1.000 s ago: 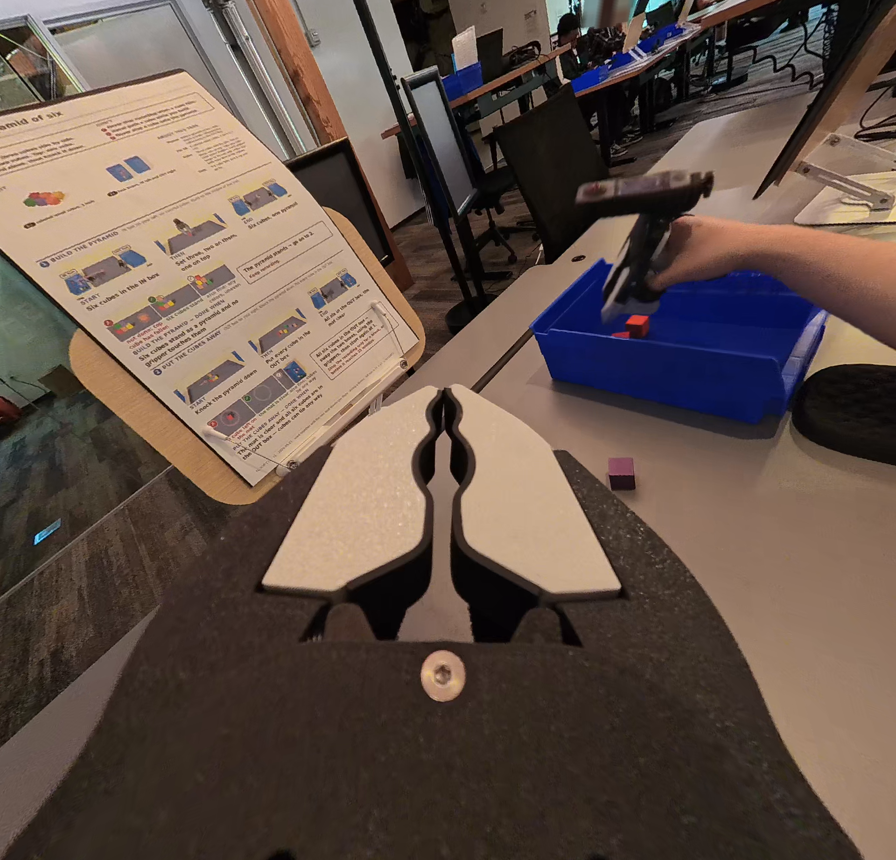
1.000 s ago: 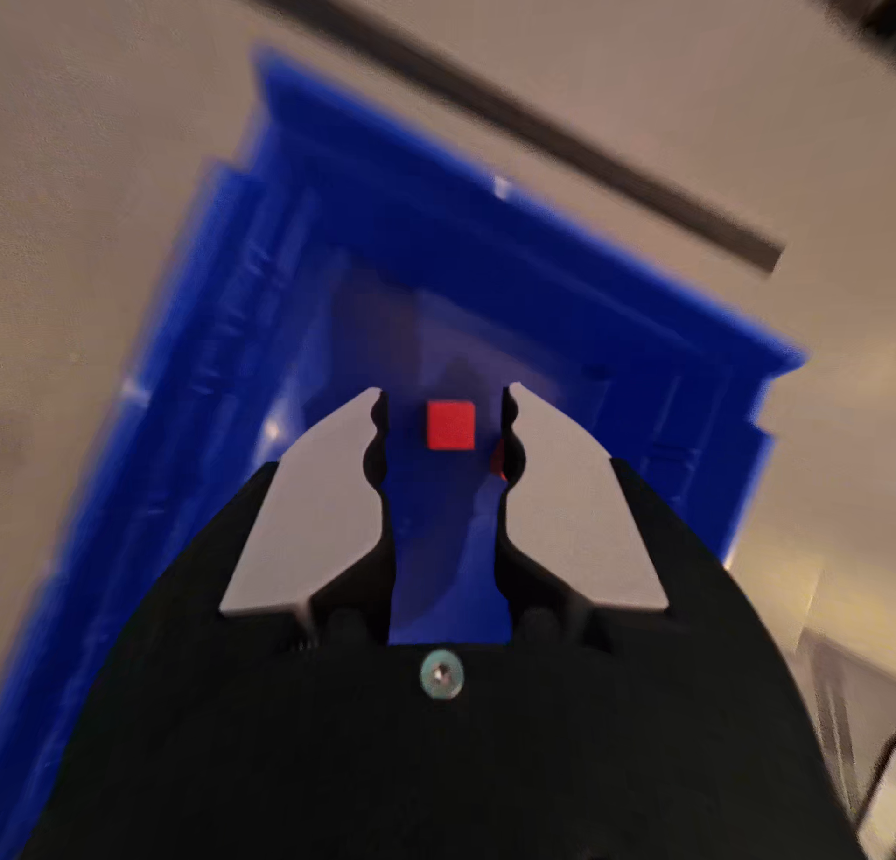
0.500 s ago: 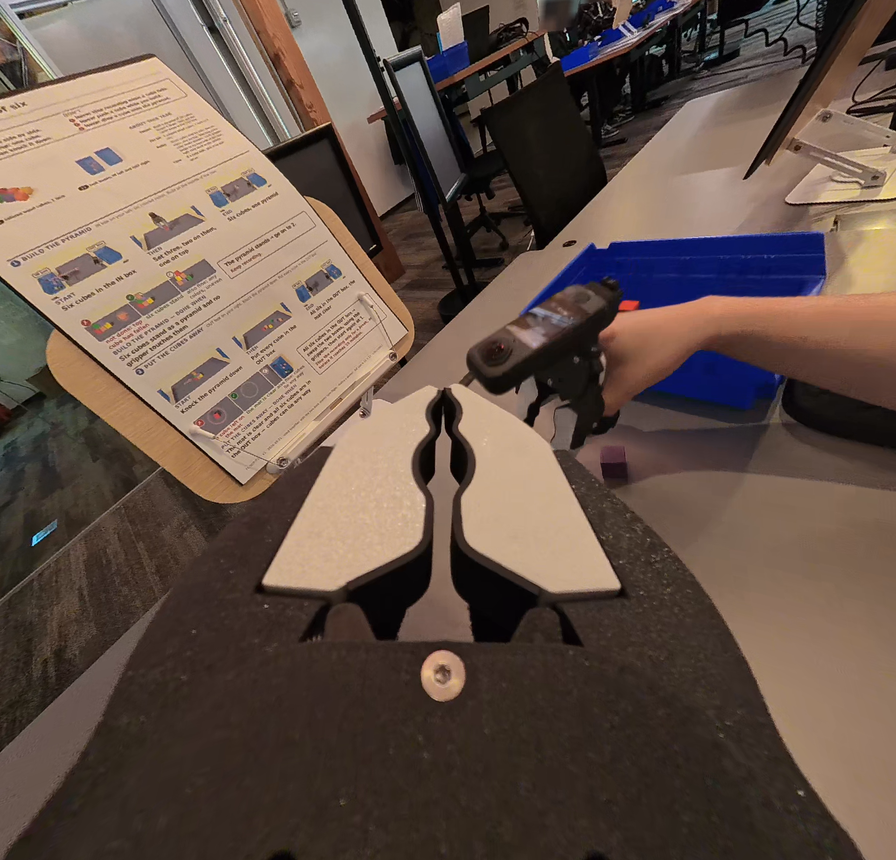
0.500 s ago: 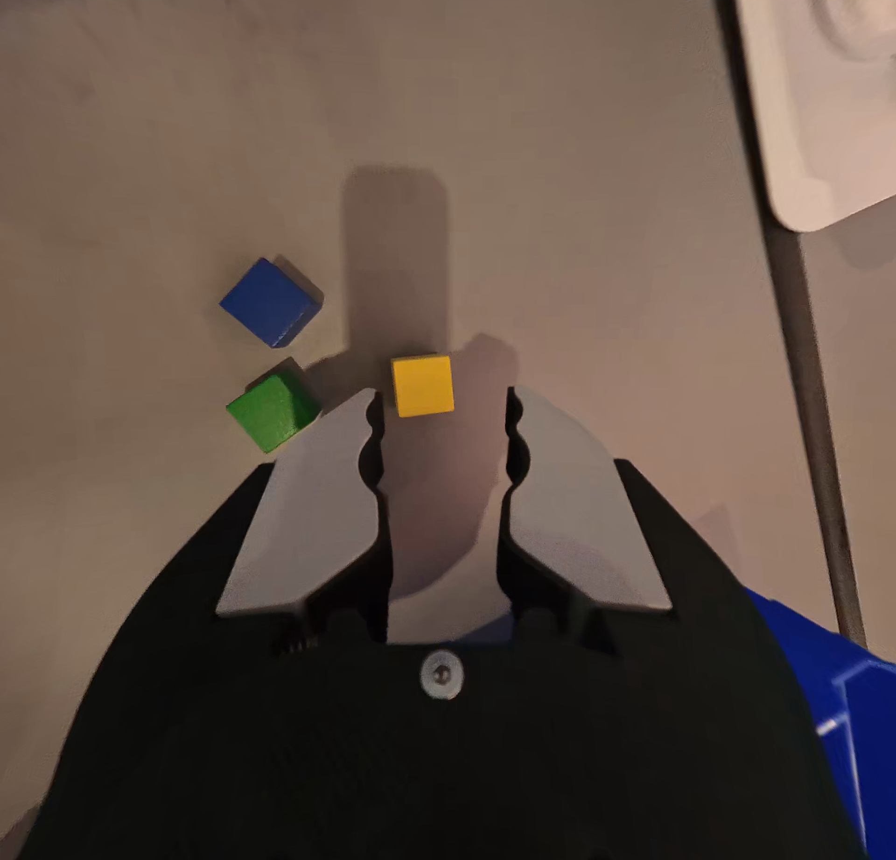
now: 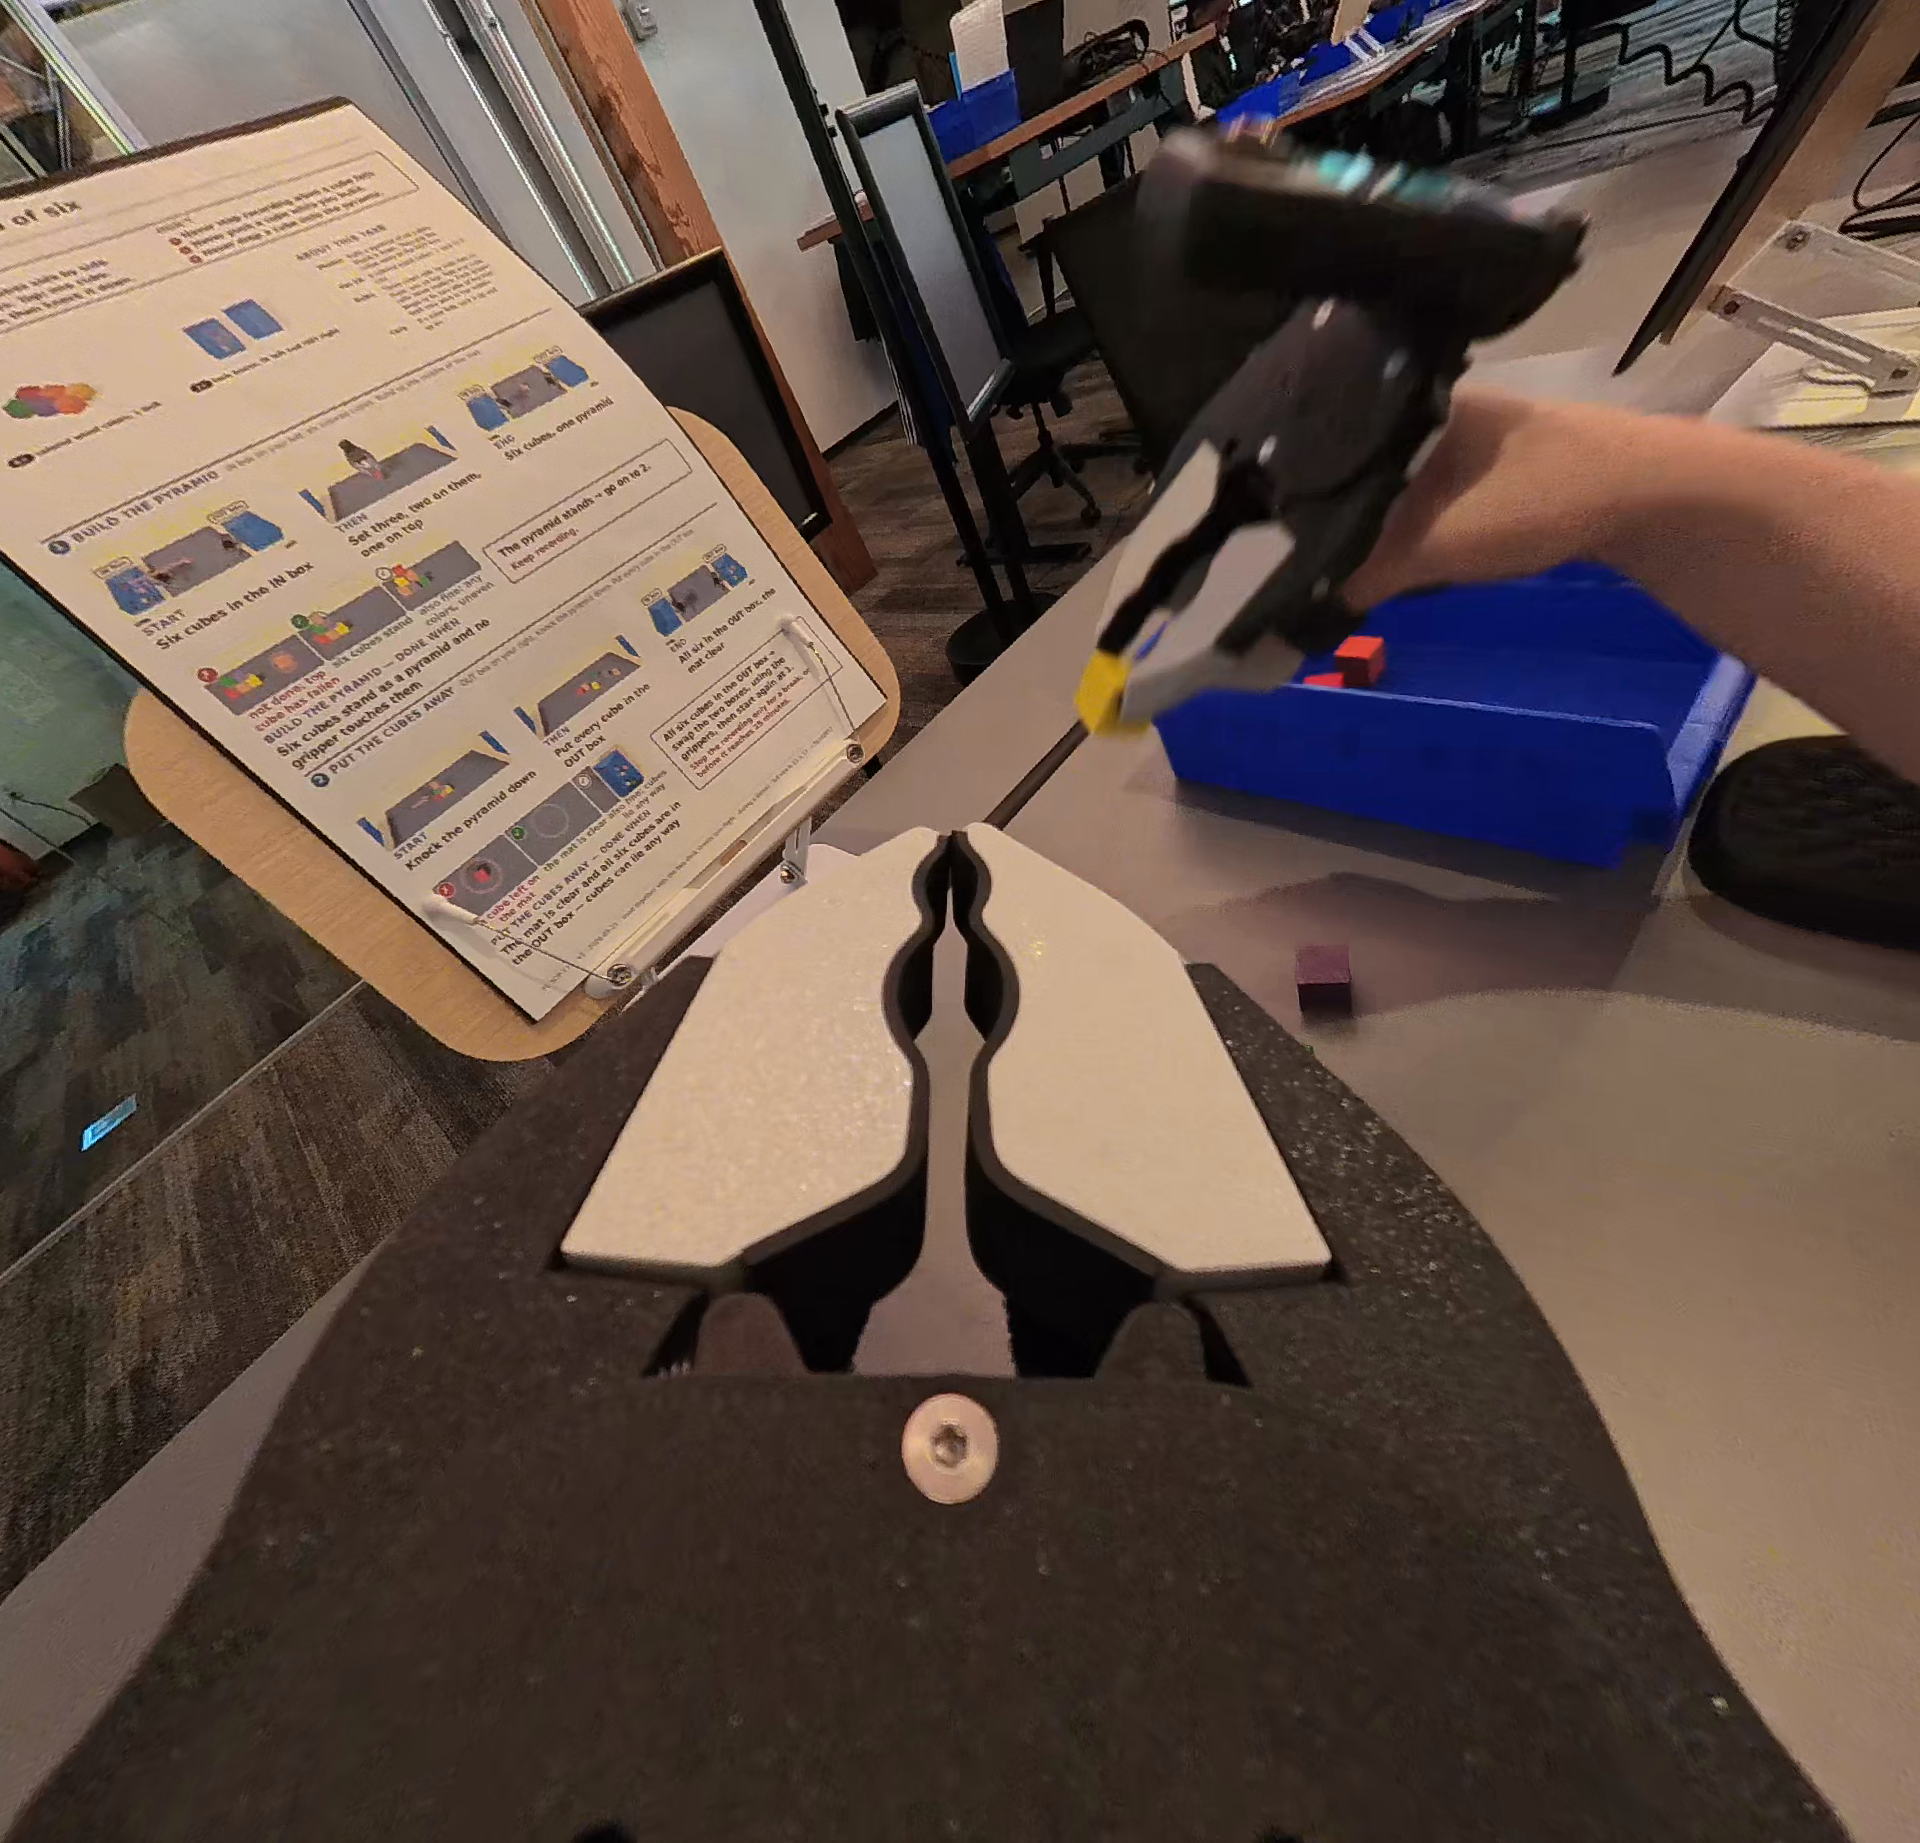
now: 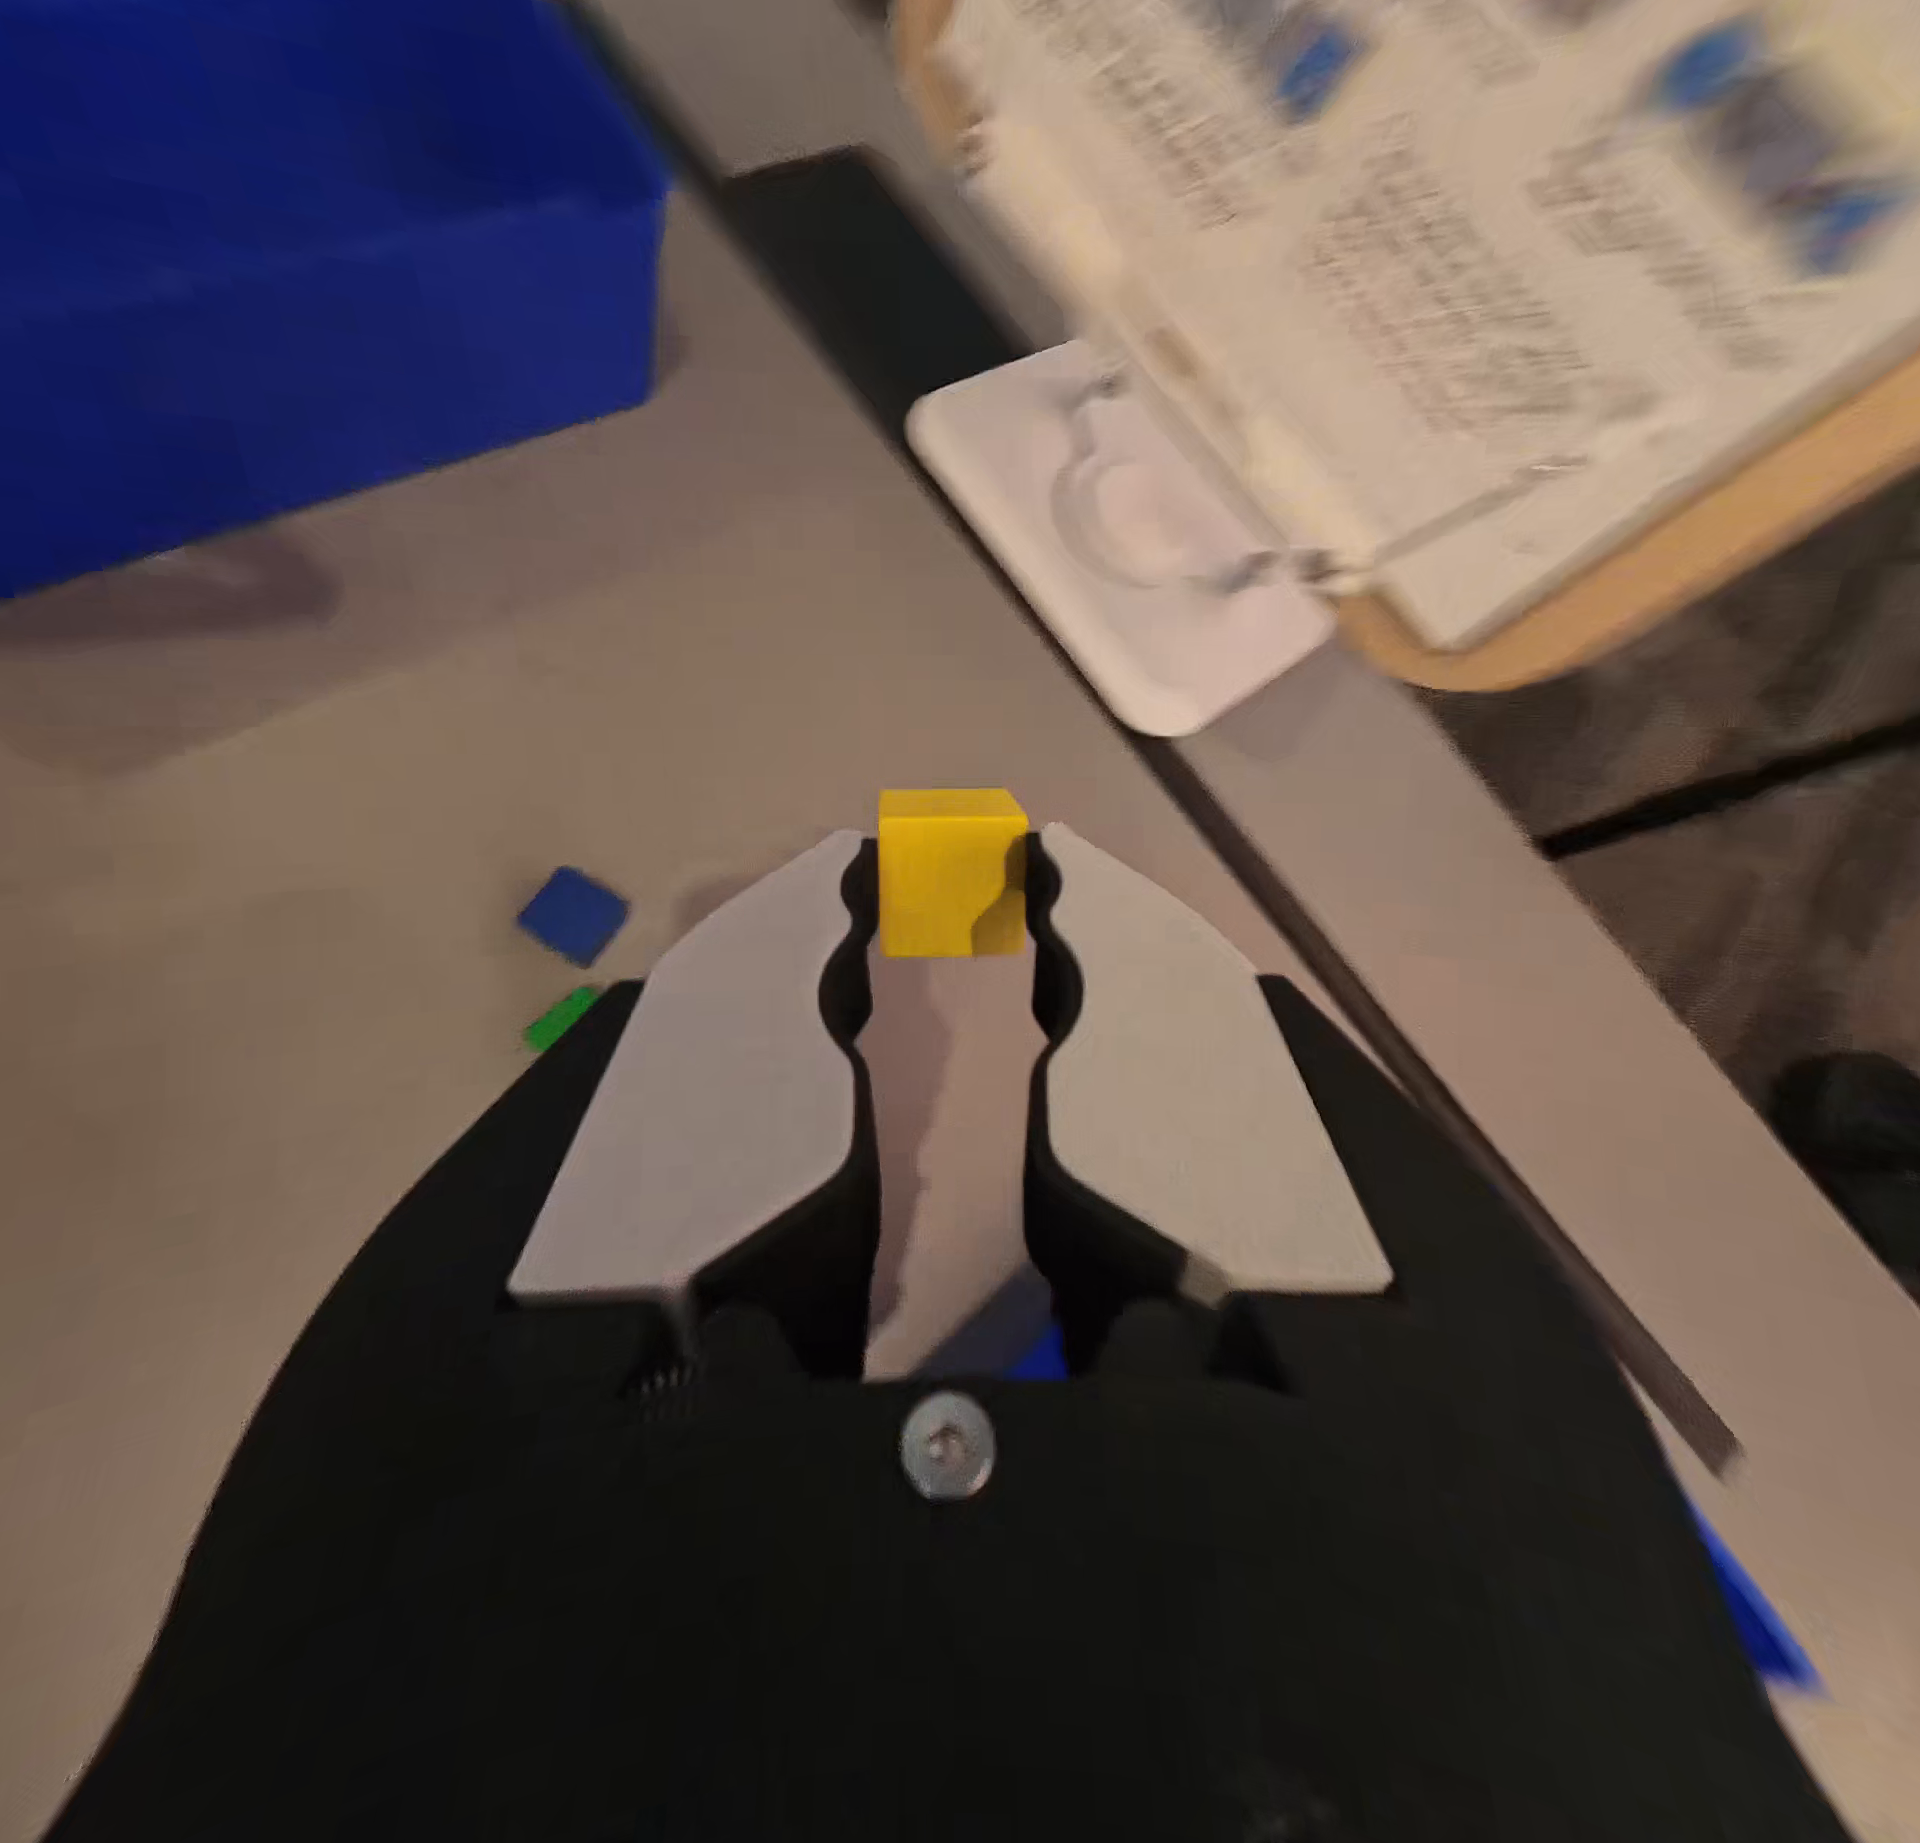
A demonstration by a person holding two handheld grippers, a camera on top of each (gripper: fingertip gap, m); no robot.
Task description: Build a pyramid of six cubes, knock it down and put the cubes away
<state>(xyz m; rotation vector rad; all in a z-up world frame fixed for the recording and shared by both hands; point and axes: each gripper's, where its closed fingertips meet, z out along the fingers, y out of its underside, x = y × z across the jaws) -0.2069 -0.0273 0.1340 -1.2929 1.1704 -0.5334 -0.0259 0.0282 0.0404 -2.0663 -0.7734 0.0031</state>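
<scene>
My right gripper [image 6: 948, 843] is shut on a yellow cube [image 6: 948, 874] and holds it above the grey table. In the left wrist view this gripper [image 5: 1117, 697] carries the yellow cube [image 5: 1101, 690] in the air just left of the blue bin [image 5: 1455, 754]. A red cube [image 5: 1359, 659] lies in that bin. A purple cube [image 5: 1323, 974] sits on the table near my left gripper [image 5: 951, 843], which is shut and empty. A blue cube [image 6: 574, 912] and a green cube [image 6: 561, 1019] lie on the table left of my right gripper.
An instruction sheet on a wooden board [image 5: 343, 546] stands at the table's left edge on a white base [image 6: 1112, 536]. A black round pad [image 5: 1829, 837] lies right of the bin. A second blue bin [image 6: 291, 235] shows in the right wrist view. Desks and chairs stand beyond. The left gripper's tips are roughly 20 cm from the right gripper's.
My right gripper left the blue bin, came down over the yellow cube, shut on it and lifted it toward the bin. My left gripper stayed shut and nearly still.
</scene>
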